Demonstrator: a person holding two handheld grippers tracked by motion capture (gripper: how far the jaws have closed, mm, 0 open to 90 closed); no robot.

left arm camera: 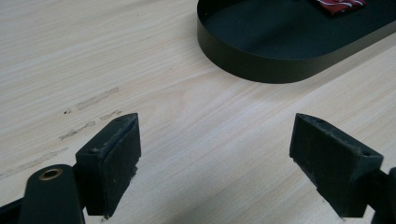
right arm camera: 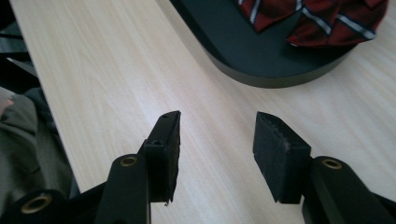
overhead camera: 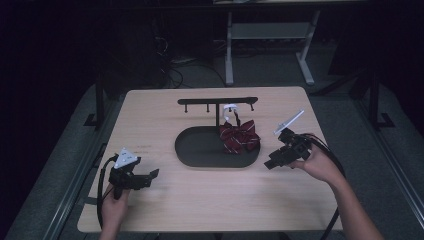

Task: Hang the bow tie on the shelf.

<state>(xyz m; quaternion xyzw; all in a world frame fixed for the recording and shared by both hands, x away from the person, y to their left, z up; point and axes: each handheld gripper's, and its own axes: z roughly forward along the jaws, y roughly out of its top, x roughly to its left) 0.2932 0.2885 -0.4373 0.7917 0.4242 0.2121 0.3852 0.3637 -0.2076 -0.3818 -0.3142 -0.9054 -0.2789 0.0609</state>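
Right gripper (overhead camera: 272, 163) low over the bench (overhead camera: 210, 200), jaws set apart at a middling gap, nothing between them; in the right gripper view its jaws point toward the near rim of the tray (right arm camera: 261, 77), close to it but not touching. Left gripper (overhead camera: 152, 174) sits well off to the left of the tray, jaws spread wide and empty, bare wood below them in the left gripper view. Tray is a black oval with a low wall, mid-bench; a black rack (overhead camera: 217, 101) with pegs stands at its far edge. Bow tie (overhead camera: 240, 136), red with pale stripes, lies in the tray's right end, a loop of its strap running up to a white hook (overhead camera: 231, 108) near a peg; whether the loop actually hangs on the peg cannot be told. Judgement: the work looks to be about the bow tie, and the right gripper is nearest to it. Risks: coming in low, the jaws may strike the tray wall and shove the tray; a pinch on a loose fold may let the cloth slip out; pulling while the strap is caught on the rack could tip the rack.
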